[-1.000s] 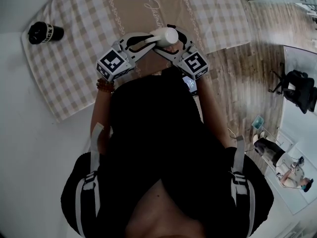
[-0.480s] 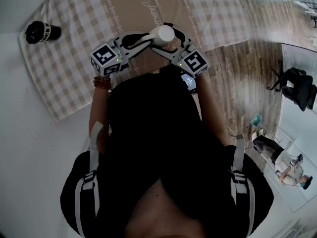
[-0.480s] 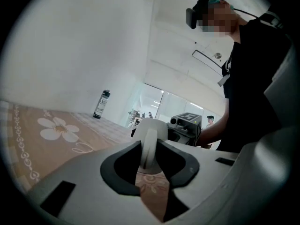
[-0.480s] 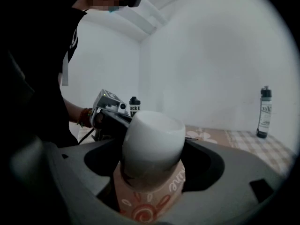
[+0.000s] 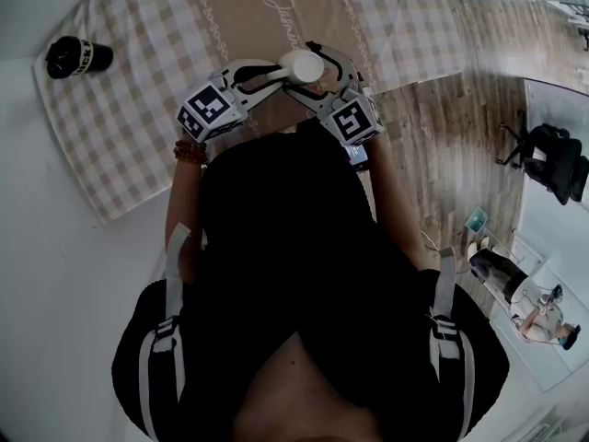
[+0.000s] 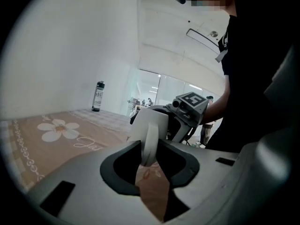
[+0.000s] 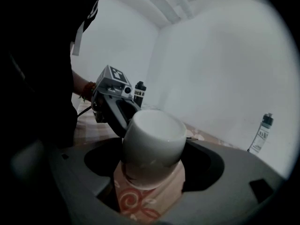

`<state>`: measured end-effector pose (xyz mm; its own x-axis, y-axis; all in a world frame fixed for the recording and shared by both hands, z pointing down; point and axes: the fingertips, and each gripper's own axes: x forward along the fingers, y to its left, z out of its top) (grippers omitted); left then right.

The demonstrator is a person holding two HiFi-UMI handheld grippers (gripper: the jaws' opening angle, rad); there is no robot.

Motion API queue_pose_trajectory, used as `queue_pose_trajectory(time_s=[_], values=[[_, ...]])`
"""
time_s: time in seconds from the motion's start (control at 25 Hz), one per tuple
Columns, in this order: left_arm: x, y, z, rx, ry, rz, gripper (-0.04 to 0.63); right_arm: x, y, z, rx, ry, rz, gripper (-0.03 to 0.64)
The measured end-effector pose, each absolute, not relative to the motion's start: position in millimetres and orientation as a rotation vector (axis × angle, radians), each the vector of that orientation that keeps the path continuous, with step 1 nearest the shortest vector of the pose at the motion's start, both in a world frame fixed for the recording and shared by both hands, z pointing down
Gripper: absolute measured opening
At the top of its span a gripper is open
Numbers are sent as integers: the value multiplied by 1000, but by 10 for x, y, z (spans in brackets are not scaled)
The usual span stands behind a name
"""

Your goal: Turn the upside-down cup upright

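Note:
A white cup (image 5: 302, 65) hangs between both grippers over the beige middle strip of the cloth (image 5: 267, 17). My right gripper (image 5: 313, 74) is shut on the cup's body (image 7: 153, 142), which sits tilted, a flat round end turned up. My left gripper (image 5: 274, 72) reaches in from the other side. The cup's thin handle (image 6: 151, 135) stands between its jaws, which are opening, with dark gaps on both sides. Whether the cup touches the cloth is hidden.
A black bottle (image 5: 78, 58) stands on the checked cloth (image 5: 138, 118) at the far left corner. A clear bottle (image 7: 265, 135) stands further off. The table ends at a wooden floor (image 5: 451, 127) on the right, where an office chair (image 5: 552, 168) stands.
The right gripper has rolled a little with the cup in it. The left gripper shifted slightly and sank. The cup stays between the two grippers.

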<state>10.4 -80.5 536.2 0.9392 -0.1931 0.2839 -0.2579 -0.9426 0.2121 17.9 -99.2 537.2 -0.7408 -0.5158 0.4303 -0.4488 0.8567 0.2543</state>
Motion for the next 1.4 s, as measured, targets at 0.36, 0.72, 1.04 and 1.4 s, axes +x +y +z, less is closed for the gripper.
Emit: queue_pose_trajectory(time_s=[0.36, 0.72, 1.04, 1.4], values=[[104, -860, 5635, 2835, -433, 600, 100, 149, -1088, 5550, 694, -2447, -246, 399], [72, -846, 5874, 2805, -435, 757, 89, 104, -1093, 5758, 633, -2410, -238, 399], [44, -866, 5964, 2783, -428, 779, 86, 69, -1121, 5837, 603, -2402, -224, 399], [37, -883, 6001, 2764, -407, 759, 84, 65, -1135, 5913, 556, -2415, -181, 400]])
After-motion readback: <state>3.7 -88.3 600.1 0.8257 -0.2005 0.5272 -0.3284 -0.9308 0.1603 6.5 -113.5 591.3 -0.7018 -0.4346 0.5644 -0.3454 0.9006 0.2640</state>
